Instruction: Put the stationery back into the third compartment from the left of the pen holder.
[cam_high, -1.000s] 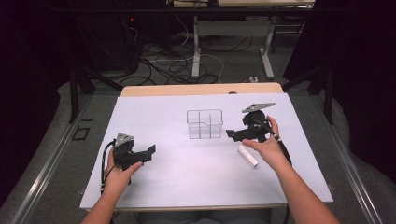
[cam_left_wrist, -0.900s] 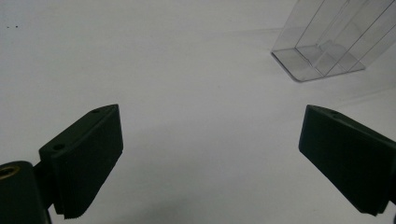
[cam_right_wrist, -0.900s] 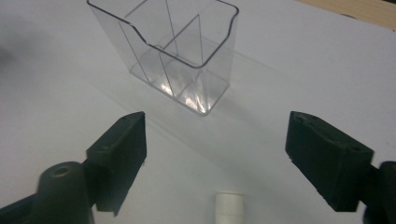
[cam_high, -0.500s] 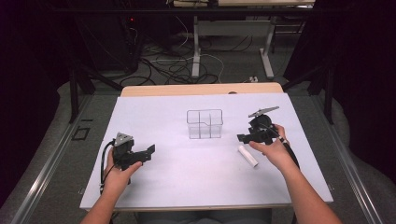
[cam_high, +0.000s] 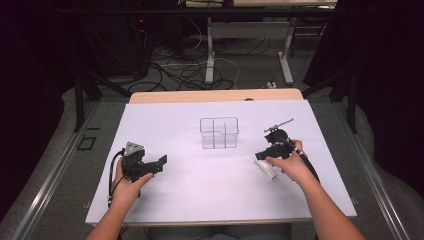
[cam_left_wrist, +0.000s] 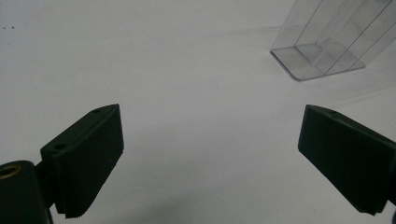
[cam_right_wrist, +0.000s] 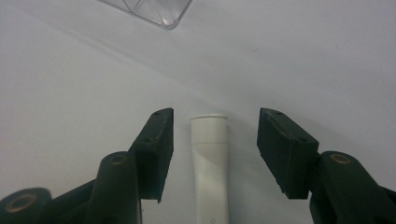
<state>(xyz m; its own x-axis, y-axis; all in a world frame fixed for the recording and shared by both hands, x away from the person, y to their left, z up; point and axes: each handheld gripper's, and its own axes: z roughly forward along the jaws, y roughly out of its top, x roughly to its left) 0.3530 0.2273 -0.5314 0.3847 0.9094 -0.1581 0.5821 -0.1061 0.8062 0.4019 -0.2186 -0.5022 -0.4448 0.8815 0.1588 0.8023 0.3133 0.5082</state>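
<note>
Since a second ago we see the right gripper (cam_high: 262, 156) dropped from beside the clear divided container (cam_high: 219, 132) down and forward to the white tube (cam_high: 267, 170) lying on the white table cover (cam_high: 210, 190). Right gripper view: jaws spread, one each side of the white tube (cam_right_wrist: 210, 168), not touching it, cap end pointing away from the camera; container corner (cam_right_wrist: 154, 11) at top. Left gripper (cam_high: 159, 163) hasn't moved, held just above the sheet on the near-left, well apart from the container. Left gripper view: jaws wide apart, nothing between them, bare sheet below, container (cam_left_wrist: 327, 42) at upper right. Tube lies right of the container, nearer the person.
</note>
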